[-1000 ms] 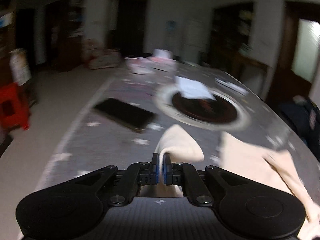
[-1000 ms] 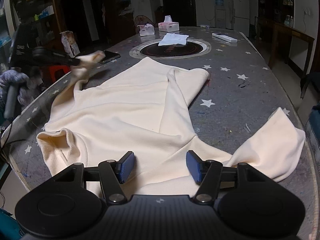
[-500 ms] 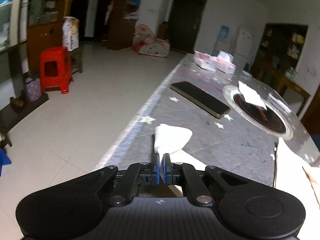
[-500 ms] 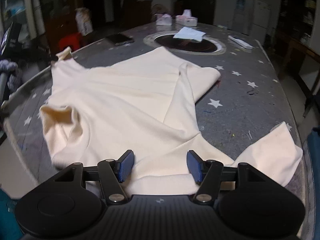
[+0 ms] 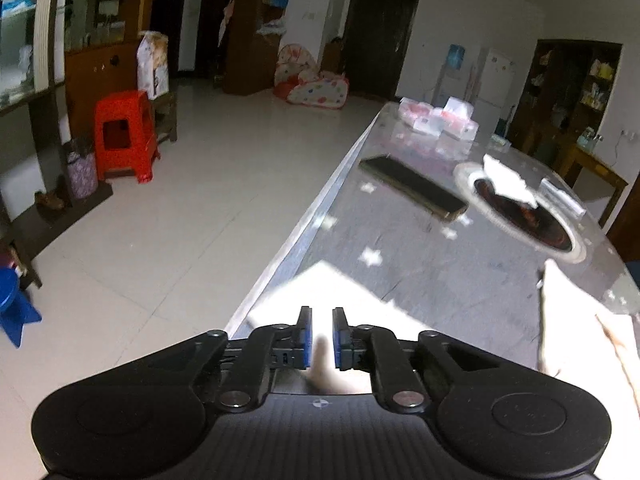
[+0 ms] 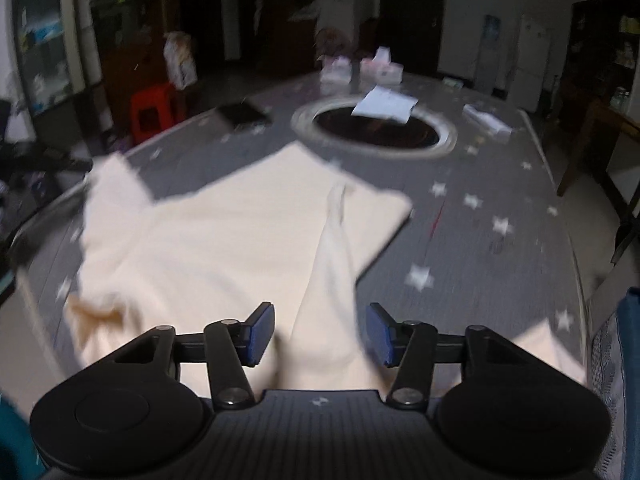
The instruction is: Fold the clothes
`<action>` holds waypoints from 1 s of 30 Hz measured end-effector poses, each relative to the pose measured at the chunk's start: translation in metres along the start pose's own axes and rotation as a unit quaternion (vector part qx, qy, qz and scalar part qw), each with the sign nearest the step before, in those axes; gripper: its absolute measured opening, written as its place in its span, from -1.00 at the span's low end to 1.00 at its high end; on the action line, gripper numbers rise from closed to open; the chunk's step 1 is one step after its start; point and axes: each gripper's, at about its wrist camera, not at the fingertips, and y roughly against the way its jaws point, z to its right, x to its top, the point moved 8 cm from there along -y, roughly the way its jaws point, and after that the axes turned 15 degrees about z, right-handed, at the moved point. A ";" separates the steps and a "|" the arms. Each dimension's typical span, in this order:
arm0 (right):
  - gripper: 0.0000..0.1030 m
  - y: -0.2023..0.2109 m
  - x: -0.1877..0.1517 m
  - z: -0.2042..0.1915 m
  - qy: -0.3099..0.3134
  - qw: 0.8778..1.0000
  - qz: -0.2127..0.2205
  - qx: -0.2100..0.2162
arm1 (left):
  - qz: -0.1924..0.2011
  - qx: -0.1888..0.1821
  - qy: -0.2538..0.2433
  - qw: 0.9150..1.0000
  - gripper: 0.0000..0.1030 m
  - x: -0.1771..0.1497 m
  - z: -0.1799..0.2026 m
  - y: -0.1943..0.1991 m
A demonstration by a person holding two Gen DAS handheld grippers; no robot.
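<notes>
The left tongs (image 5: 321, 332) have let go of the sleeve (image 5: 320, 288).

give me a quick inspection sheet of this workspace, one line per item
surface: grey star-print table, round dark inset.
job's things: cream garment spread out, sleeve folded over it.
clutter: phone, tissue boxes, white paper on the inset.
grippers: left hand-held gripper slightly parted, cloth tip between the pads; right hand-held gripper open above the garment.
cables: nothing seen.
surroundings: red stool, cabinets, fridge.
</notes>
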 end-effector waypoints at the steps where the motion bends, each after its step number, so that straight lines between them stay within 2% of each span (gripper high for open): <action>1: -0.06 -0.009 0.005 0.002 -0.002 1.000 0.004 -0.001 | 0.004 -0.005 -0.004 1.000 -0.62 0.005 0.006 0.000; 5: -0.19 -0.046 0.027 0.009 -0.009 1.000 0.019 -0.004 | 0.011 -0.047 -0.036 0.998 -0.28 0.018 0.048 -0.007; 10: -0.31 -0.099 0.033 0.013 -0.008 1.000 0.002 -0.008 | -0.007 -0.110 -0.078 0.991 -0.18 0.013 0.118 -0.031; 16: -0.64 -0.129 0.025 0.019 -0.014 1.000 -0.018 -0.003 | -0.040 -0.171 -0.126 0.976 -0.11 -0.005 0.199 -0.068; 18: -0.86 -0.127 0.025 0.018 -0.006 1.000 -0.012 -0.004 | -0.045 -0.177 -0.139 0.973 -0.09 -0.009 0.217 -0.081; 21: -0.92 -0.114 0.029 0.026 0.003 1.000 0.004 -0.020 | -0.053 -0.183 -0.153 0.970 -0.02 -0.015 0.237 -0.100; 26: -0.92 -0.085 0.025 0.059 -0.009 0.997 0.011 -0.070 | -0.066 -0.180 -0.163 0.968 0.12 -0.023 0.248 -0.123; 30: -0.90 -0.068 0.012 0.091 -0.047 0.992 -0.004 -0.115 | -0.073 -0.189 -0.162 0.966 0.10 -0.028 0.252 -0.131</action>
